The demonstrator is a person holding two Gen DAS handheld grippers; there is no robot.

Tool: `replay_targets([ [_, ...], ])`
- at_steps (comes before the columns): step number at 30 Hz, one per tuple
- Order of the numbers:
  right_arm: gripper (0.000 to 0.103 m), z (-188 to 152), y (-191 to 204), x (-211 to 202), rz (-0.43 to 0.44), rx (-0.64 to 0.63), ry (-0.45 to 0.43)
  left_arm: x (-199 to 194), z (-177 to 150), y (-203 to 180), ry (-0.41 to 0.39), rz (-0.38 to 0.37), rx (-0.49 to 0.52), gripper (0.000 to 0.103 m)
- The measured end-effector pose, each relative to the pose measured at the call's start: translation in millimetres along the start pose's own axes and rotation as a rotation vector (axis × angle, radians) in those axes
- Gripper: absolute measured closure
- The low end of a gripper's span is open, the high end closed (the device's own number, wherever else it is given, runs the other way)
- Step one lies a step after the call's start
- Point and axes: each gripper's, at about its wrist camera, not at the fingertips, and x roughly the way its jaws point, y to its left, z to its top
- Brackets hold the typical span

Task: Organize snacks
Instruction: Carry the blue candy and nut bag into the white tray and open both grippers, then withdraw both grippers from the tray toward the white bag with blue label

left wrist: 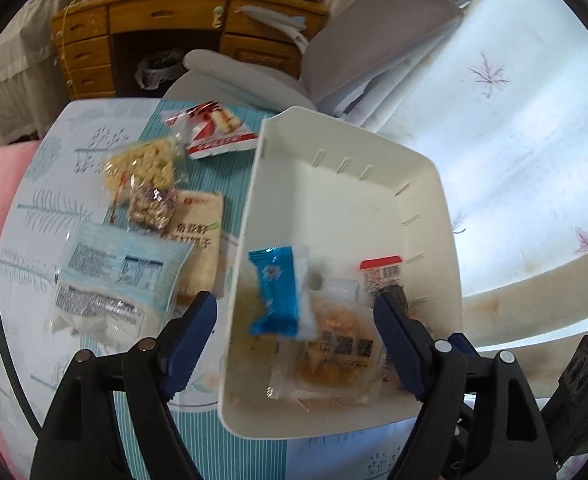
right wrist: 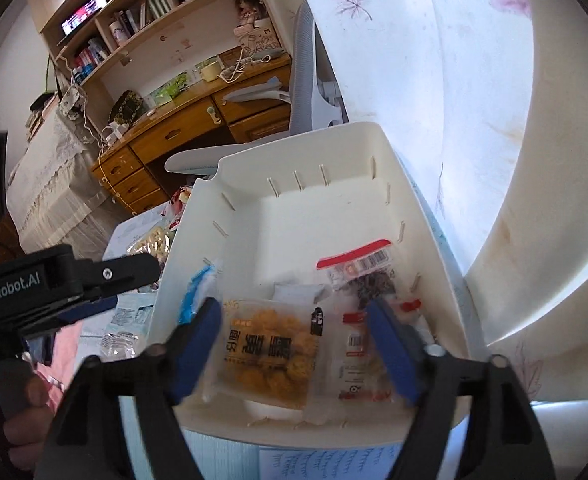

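A white plastic bin (left wrist: 374, 184) stands on the table; it also shows in the right wrist view (right wrist: 334, 184). A blue-wrapped snack (left wrist: 275, 290) is in mid-air over the bin's left side, blurred, between my open left gripper's (left wrist: 294, 320) fingers but not touched by them. In the bin lie an orange snack pack (right wrist: 269, 352), a red-topped bag of dark bits (right wrist: 364, 270) and a small red-and-white packet (right wrist: 356, 354). My right gripper (right wrist: 294, 344) is open and empty above the bin's near end. Left of the bin lie several snack packs, including a blue-and-clear pack (left wrist: 113, 280).
On the table left of the bin also lie a red-and-white wrapper (left wrist: 213, 130), a clear bag of yellow pieces (left wrist: 143, 170) and a beige pack (left wrist: 197, 232). A grey chair (left wrist: 354, 52) and a wooden desk (left wrist: 165, 24) stand behind. A curtain (left wrist: 514, 120) hangs at right.
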Motion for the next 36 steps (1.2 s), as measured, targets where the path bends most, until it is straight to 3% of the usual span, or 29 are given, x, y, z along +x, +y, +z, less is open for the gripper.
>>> replay_targets([
  [8,0.022,-8,21,6,0.052,-0.021,0.051,-17,-14,31,-0.023,0.041,-0.043,0.023],
  [17,0.022,-26,59,7,0.103,-0.042,0.083,-26,-30,84,0.003,0.089,-0.097,0.023],
  [21,0.022,-34,79,7,0.123,-0.032,0.094,-34,-31,110,0.006,0.11,-0.103,0.019],
  [28,0.022,-54,114,11,0.145,0.039,0.122,-43,-22,151,0.02,0.124,-0.084,0.018],
  [36,0.022,-78,155,25,0.143,0.132,0.134,-54,8,176,0.054,0.112,0.003,0.011],
])
